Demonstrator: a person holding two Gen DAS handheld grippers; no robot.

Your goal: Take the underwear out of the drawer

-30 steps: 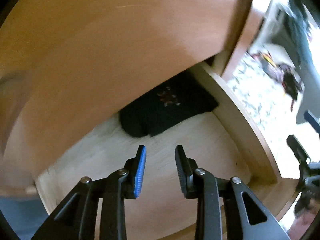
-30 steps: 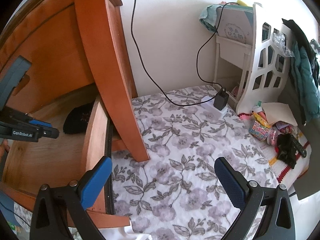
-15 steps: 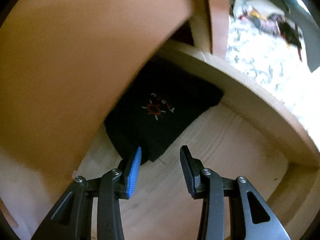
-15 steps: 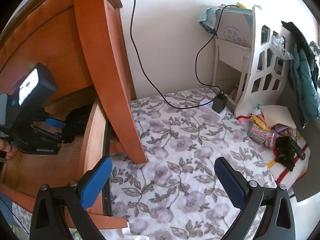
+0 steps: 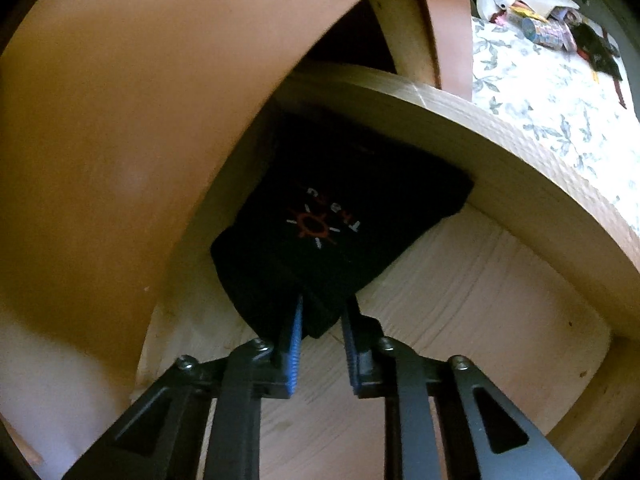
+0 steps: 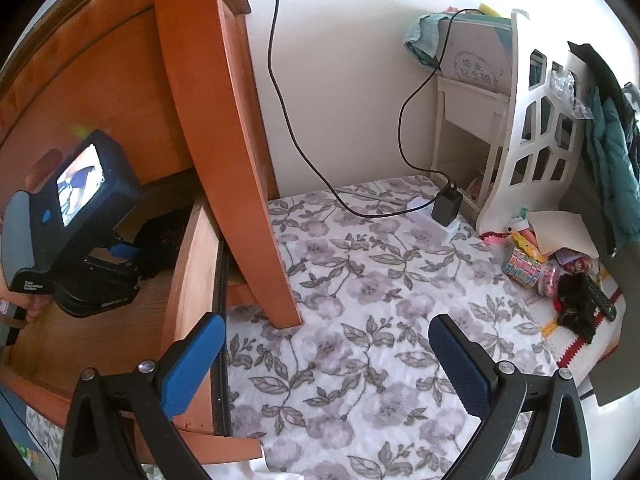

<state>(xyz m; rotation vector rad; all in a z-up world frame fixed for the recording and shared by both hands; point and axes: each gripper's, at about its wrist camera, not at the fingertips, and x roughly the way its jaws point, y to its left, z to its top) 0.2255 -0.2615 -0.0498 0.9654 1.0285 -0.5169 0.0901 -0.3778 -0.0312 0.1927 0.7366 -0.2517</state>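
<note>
Folded black underwear with an orange and white logo lies in the far corner of the open wooden drawer. My left gripper points down into the drawer. Its jaws are closing, and the blue pads pinch the near corner of the fabric between them. The right wrist view shows this left gripper inside the drawer, against the dark underwear. My right gripper stands open above the floral sheet, just right of the drawer front, with nothing between its fingers.
An orange wooden post rises beside the drawer. The floral sheet carries a white power strip with a black charger and cable. A white shelf and small clutter sit at the right.
The left gripper moved down and forward to the underwear, rolled, and its jaws narrowed onto the fabric's near corner. The right gripper stayed still.
</note>
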